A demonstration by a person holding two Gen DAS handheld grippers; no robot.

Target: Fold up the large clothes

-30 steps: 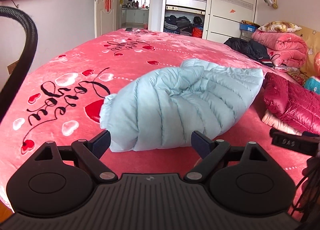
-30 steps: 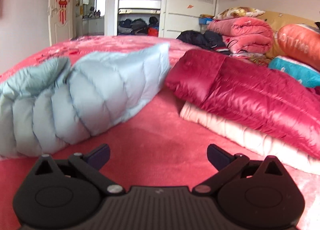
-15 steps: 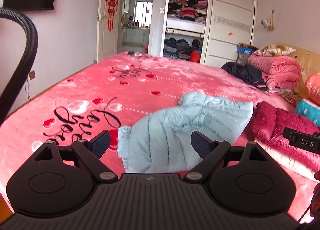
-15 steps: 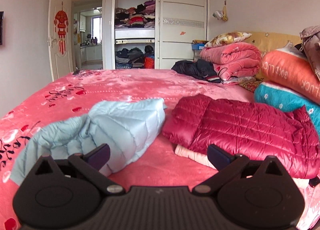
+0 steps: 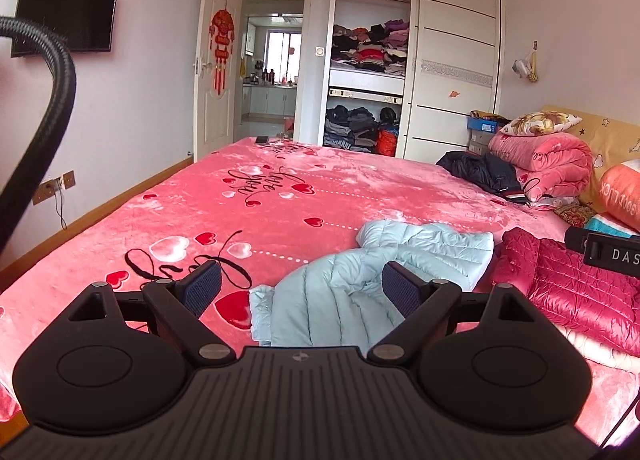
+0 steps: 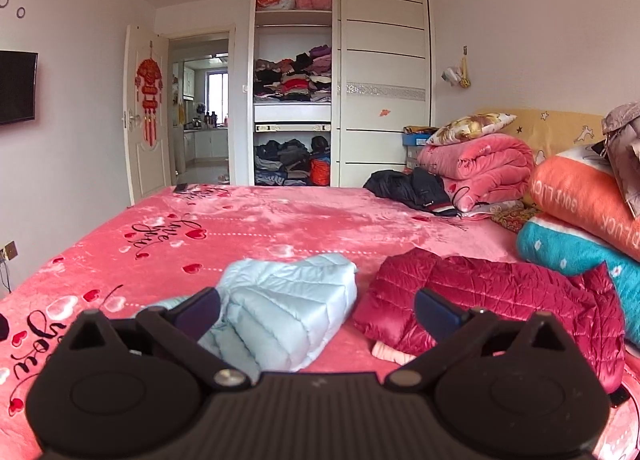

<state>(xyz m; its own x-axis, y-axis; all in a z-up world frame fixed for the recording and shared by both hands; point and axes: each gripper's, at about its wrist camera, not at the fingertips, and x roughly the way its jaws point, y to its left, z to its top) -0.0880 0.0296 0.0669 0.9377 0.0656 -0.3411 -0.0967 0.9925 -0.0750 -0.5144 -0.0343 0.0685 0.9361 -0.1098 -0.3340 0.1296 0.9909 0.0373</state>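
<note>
A light blue puffer jacket lies folded in a bundle on the pink bed; it also shows in the right wrist view. My left gripper is open and empty, raised above and in front of the jacket. My right gripper is open and empty, held above the bed between the blue jacket and a dark red puffer jacket. The red jacket lies folded on top of a pale pink garment to the right of the blue one.
The pink heart-print bedspread covers the bed. A black jacket, rolled pink quilts and orange and teal bedding are piled at the headboard. An open wardrobe and a doorway stand beyond. A black cable hangs at left.
Both grippers have risen and pulled back from the blue jacket, which now looks smaller and lower in both views. More of the room shows. The jacket stays folded on the bed.
</note>
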